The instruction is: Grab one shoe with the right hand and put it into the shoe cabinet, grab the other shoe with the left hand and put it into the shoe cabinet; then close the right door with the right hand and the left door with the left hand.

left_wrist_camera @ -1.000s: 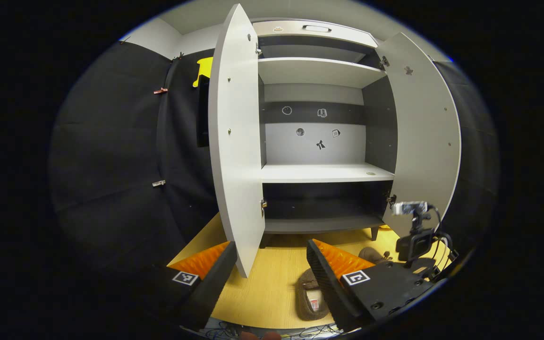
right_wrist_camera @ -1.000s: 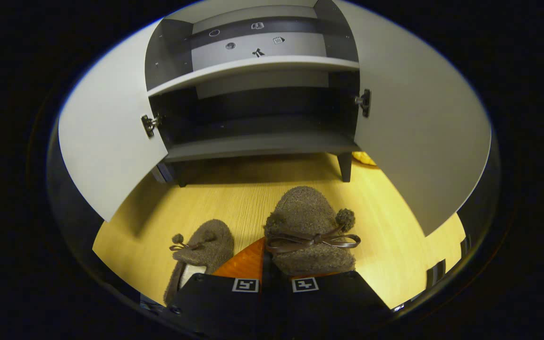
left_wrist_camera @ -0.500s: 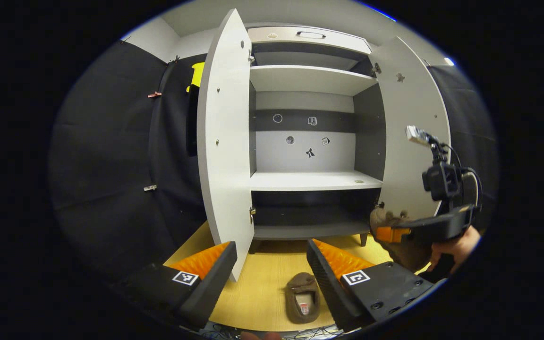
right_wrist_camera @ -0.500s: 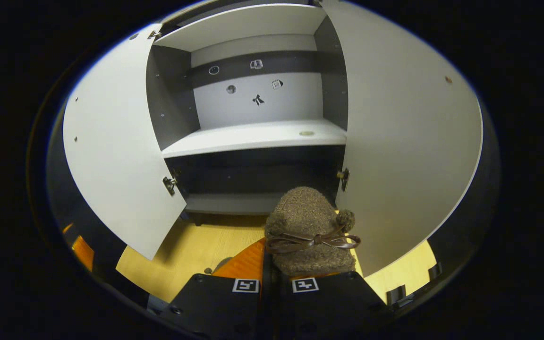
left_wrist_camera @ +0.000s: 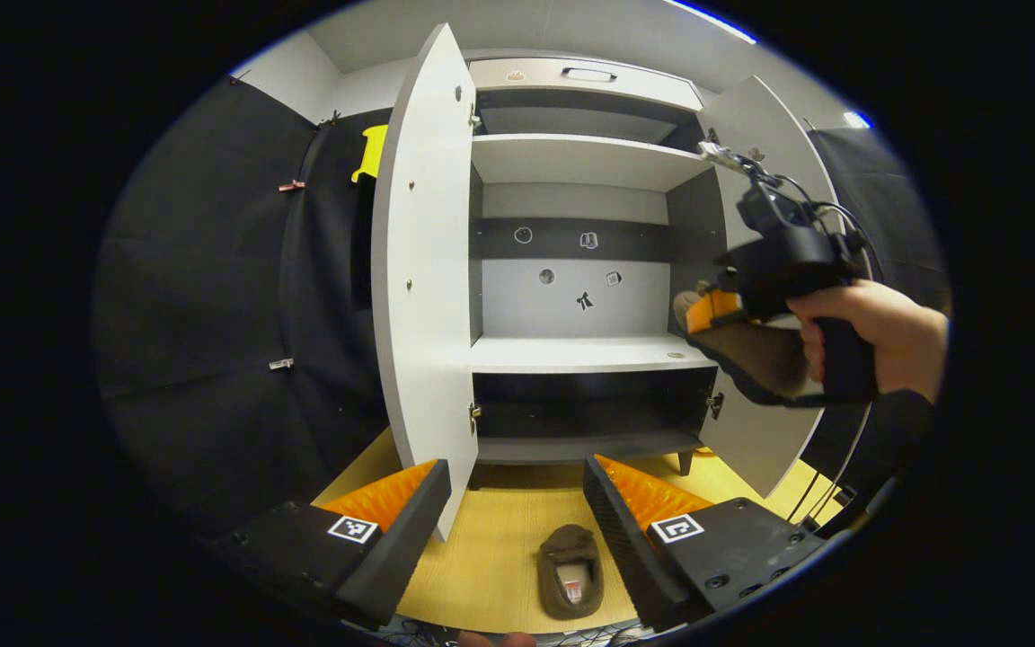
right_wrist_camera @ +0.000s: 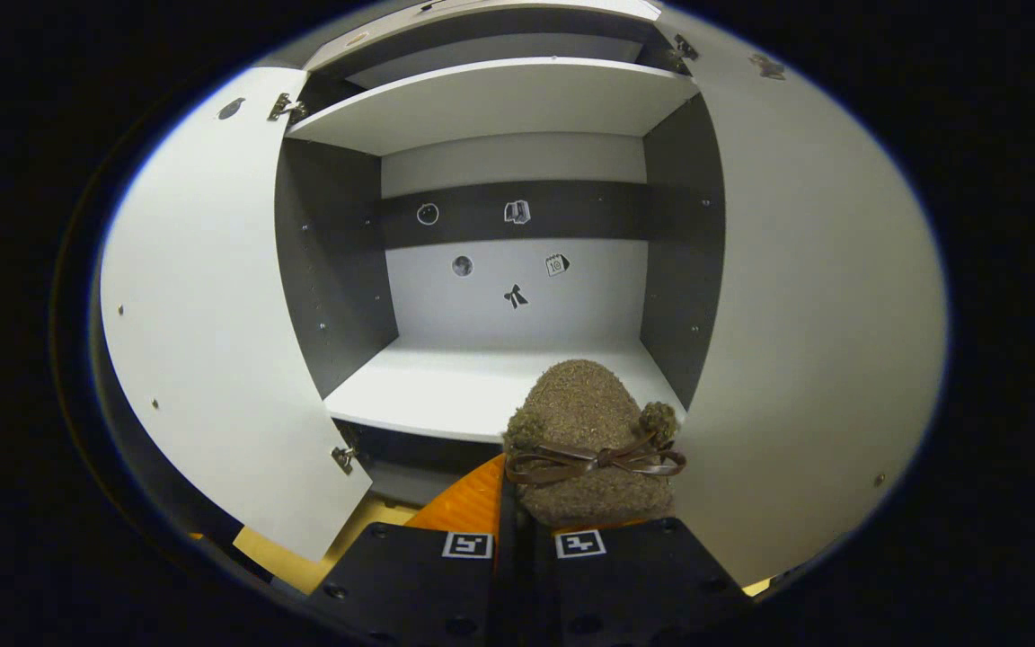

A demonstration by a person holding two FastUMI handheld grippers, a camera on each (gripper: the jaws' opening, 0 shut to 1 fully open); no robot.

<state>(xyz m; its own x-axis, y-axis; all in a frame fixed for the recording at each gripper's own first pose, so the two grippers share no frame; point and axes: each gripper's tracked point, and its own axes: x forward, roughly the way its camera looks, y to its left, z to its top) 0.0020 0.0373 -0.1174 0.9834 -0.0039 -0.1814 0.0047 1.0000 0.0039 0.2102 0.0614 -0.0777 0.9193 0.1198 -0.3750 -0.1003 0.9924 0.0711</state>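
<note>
Fingers of right gripper [right_wrist_camera: 525, 503] clamped on brown slipper [right_wrist_camera: 586, 440], level with middle shelf [right_wrist_camera: 446, 391]. Left gripper [left_wrist_camera: 517, 503] spread wide above second slipper [left_wrist_camera: 570, 571] on floor [left_wrist_camera: 490, 557]

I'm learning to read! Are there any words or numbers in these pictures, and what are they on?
No words can be read here.
Stickers on the shoe cabinet's back panel: little pictures, any writing too small.
Square markers on the left gripper: patterns, not letters.
Tag inside the slipper on the floor: too blurred.
</note>
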